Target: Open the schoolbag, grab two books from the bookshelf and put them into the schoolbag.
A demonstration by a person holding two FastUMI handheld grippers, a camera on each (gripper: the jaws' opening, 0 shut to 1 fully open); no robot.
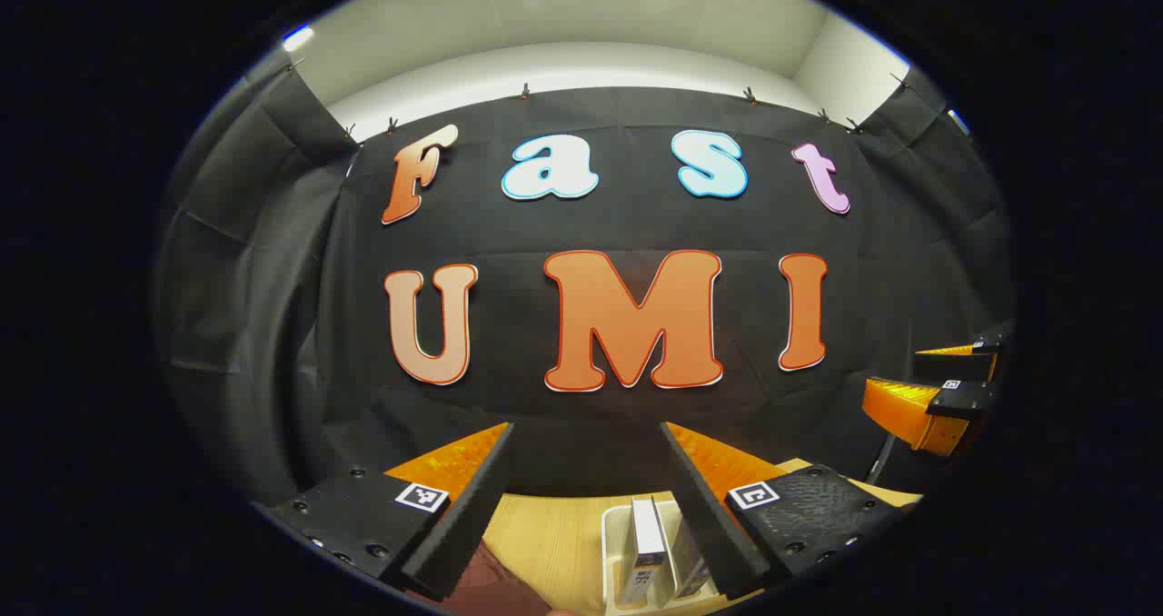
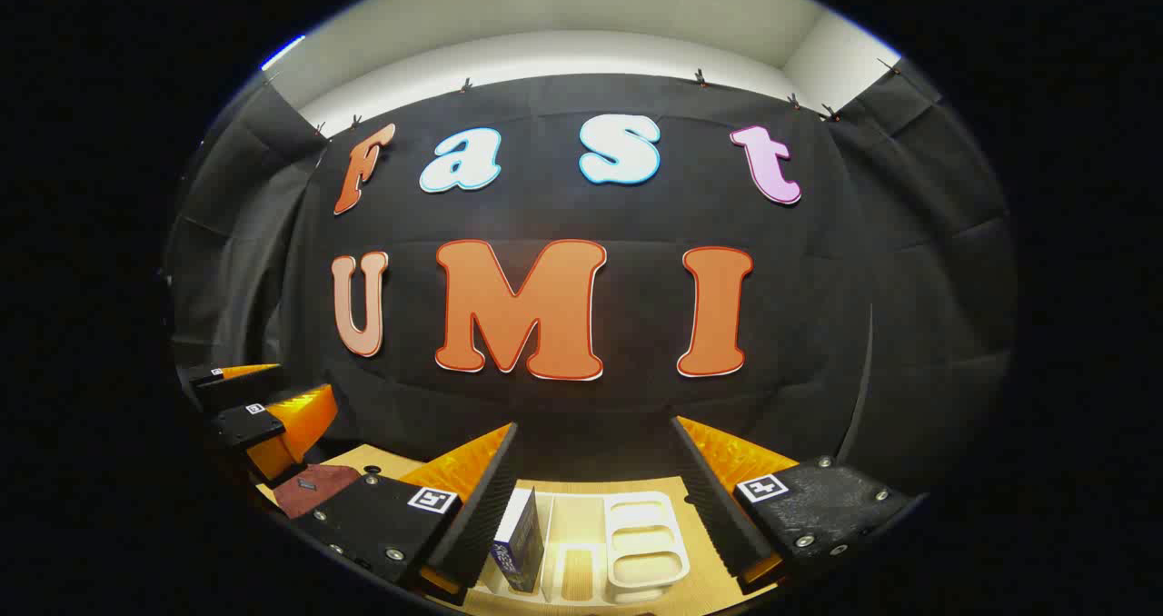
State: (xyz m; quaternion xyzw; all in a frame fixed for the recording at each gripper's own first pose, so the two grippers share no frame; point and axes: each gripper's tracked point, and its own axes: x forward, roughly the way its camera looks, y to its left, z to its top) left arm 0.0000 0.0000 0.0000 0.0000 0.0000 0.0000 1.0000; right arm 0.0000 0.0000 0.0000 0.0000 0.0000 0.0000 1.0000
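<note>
While the schoolbag [image 2: 313, 487] lies low at the counter's [image 2: 581, 493] left edge and the books [image 1: 647, 539] stand upright in the white bookshelf [image 2: 641, 543] beside it, both hand-held grippers, left [image 1: 586, 498] and right [image 2: 595, 498], hover high with fingers apart, holding nothing. Best to lower the left one toward the bag's opening first.

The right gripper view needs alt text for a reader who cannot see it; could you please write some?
The right gripper, open and holding nothing, hangs above a wooden table facing the booth's black cloth wall. Below it a white bookshelf holds an upright book. The left gripper and a dark red schoolbag sit at lower left.
</note>
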